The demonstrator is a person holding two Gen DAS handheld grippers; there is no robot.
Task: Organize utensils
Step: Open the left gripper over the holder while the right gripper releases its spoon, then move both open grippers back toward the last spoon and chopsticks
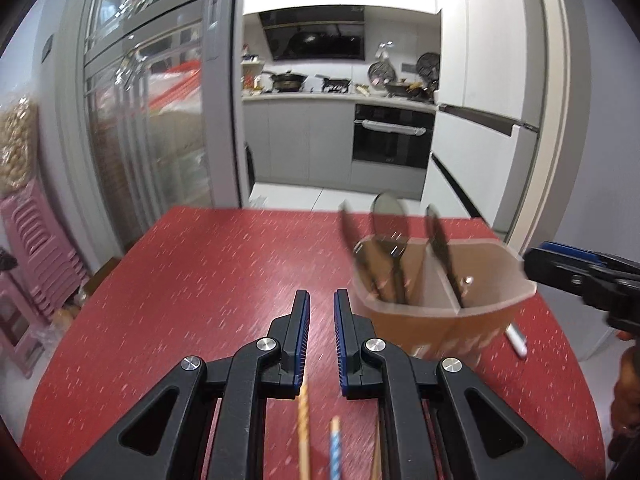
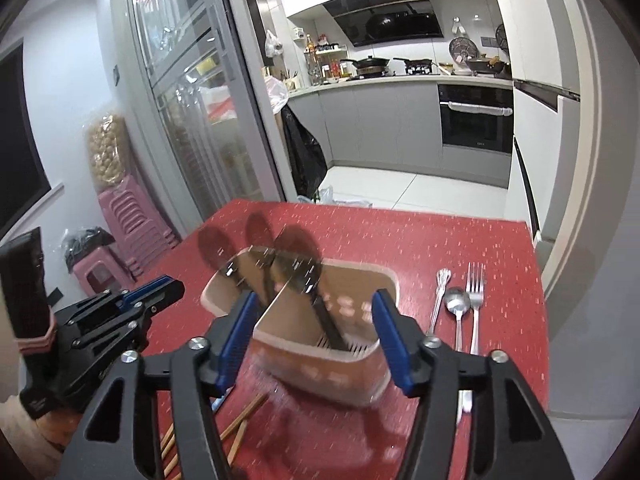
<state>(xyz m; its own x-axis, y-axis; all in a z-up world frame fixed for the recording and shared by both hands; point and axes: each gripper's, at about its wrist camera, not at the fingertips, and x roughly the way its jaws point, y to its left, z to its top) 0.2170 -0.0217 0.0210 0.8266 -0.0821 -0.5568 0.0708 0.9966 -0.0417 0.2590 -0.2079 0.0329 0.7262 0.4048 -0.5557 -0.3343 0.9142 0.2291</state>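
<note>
A brown utensil holder (image 1: pixel 436 312) with a divider stands on the red table (image 1: pixel 200 272) and holds three black spoons (image 1: pixel 394 256). My left gripper (image 1: pixel 321 300) is open and empty, just left of the holder, above several chopsticks (image 1: pixel 303 428). In the right wrist view my right gripper (image 2: pixel 316 300) is open wide, its jaws on either side of the holder (image 2: pixel 320 344) with the black spoons (image 2: pixel 298 264); contact is unclear. Metal utensils lie to the holder's right: a fork (image 2: pixel 475 300), a spoon (image 2: pixel 458 308) and a thin piece (image 2: pixel 440 292). Chopsticks (image 2: pixel 240 424) lie below the holder.
The left gripper (image 2: pixel 120 320) shows at the left of the right wrist view. Pink stools (image 2: pixel 132 224) stand beside the table. A white utensil handle (image 1: pixel 516 338) lies right of the holder. The table's far edge faces the kitchen doorway.
</note>
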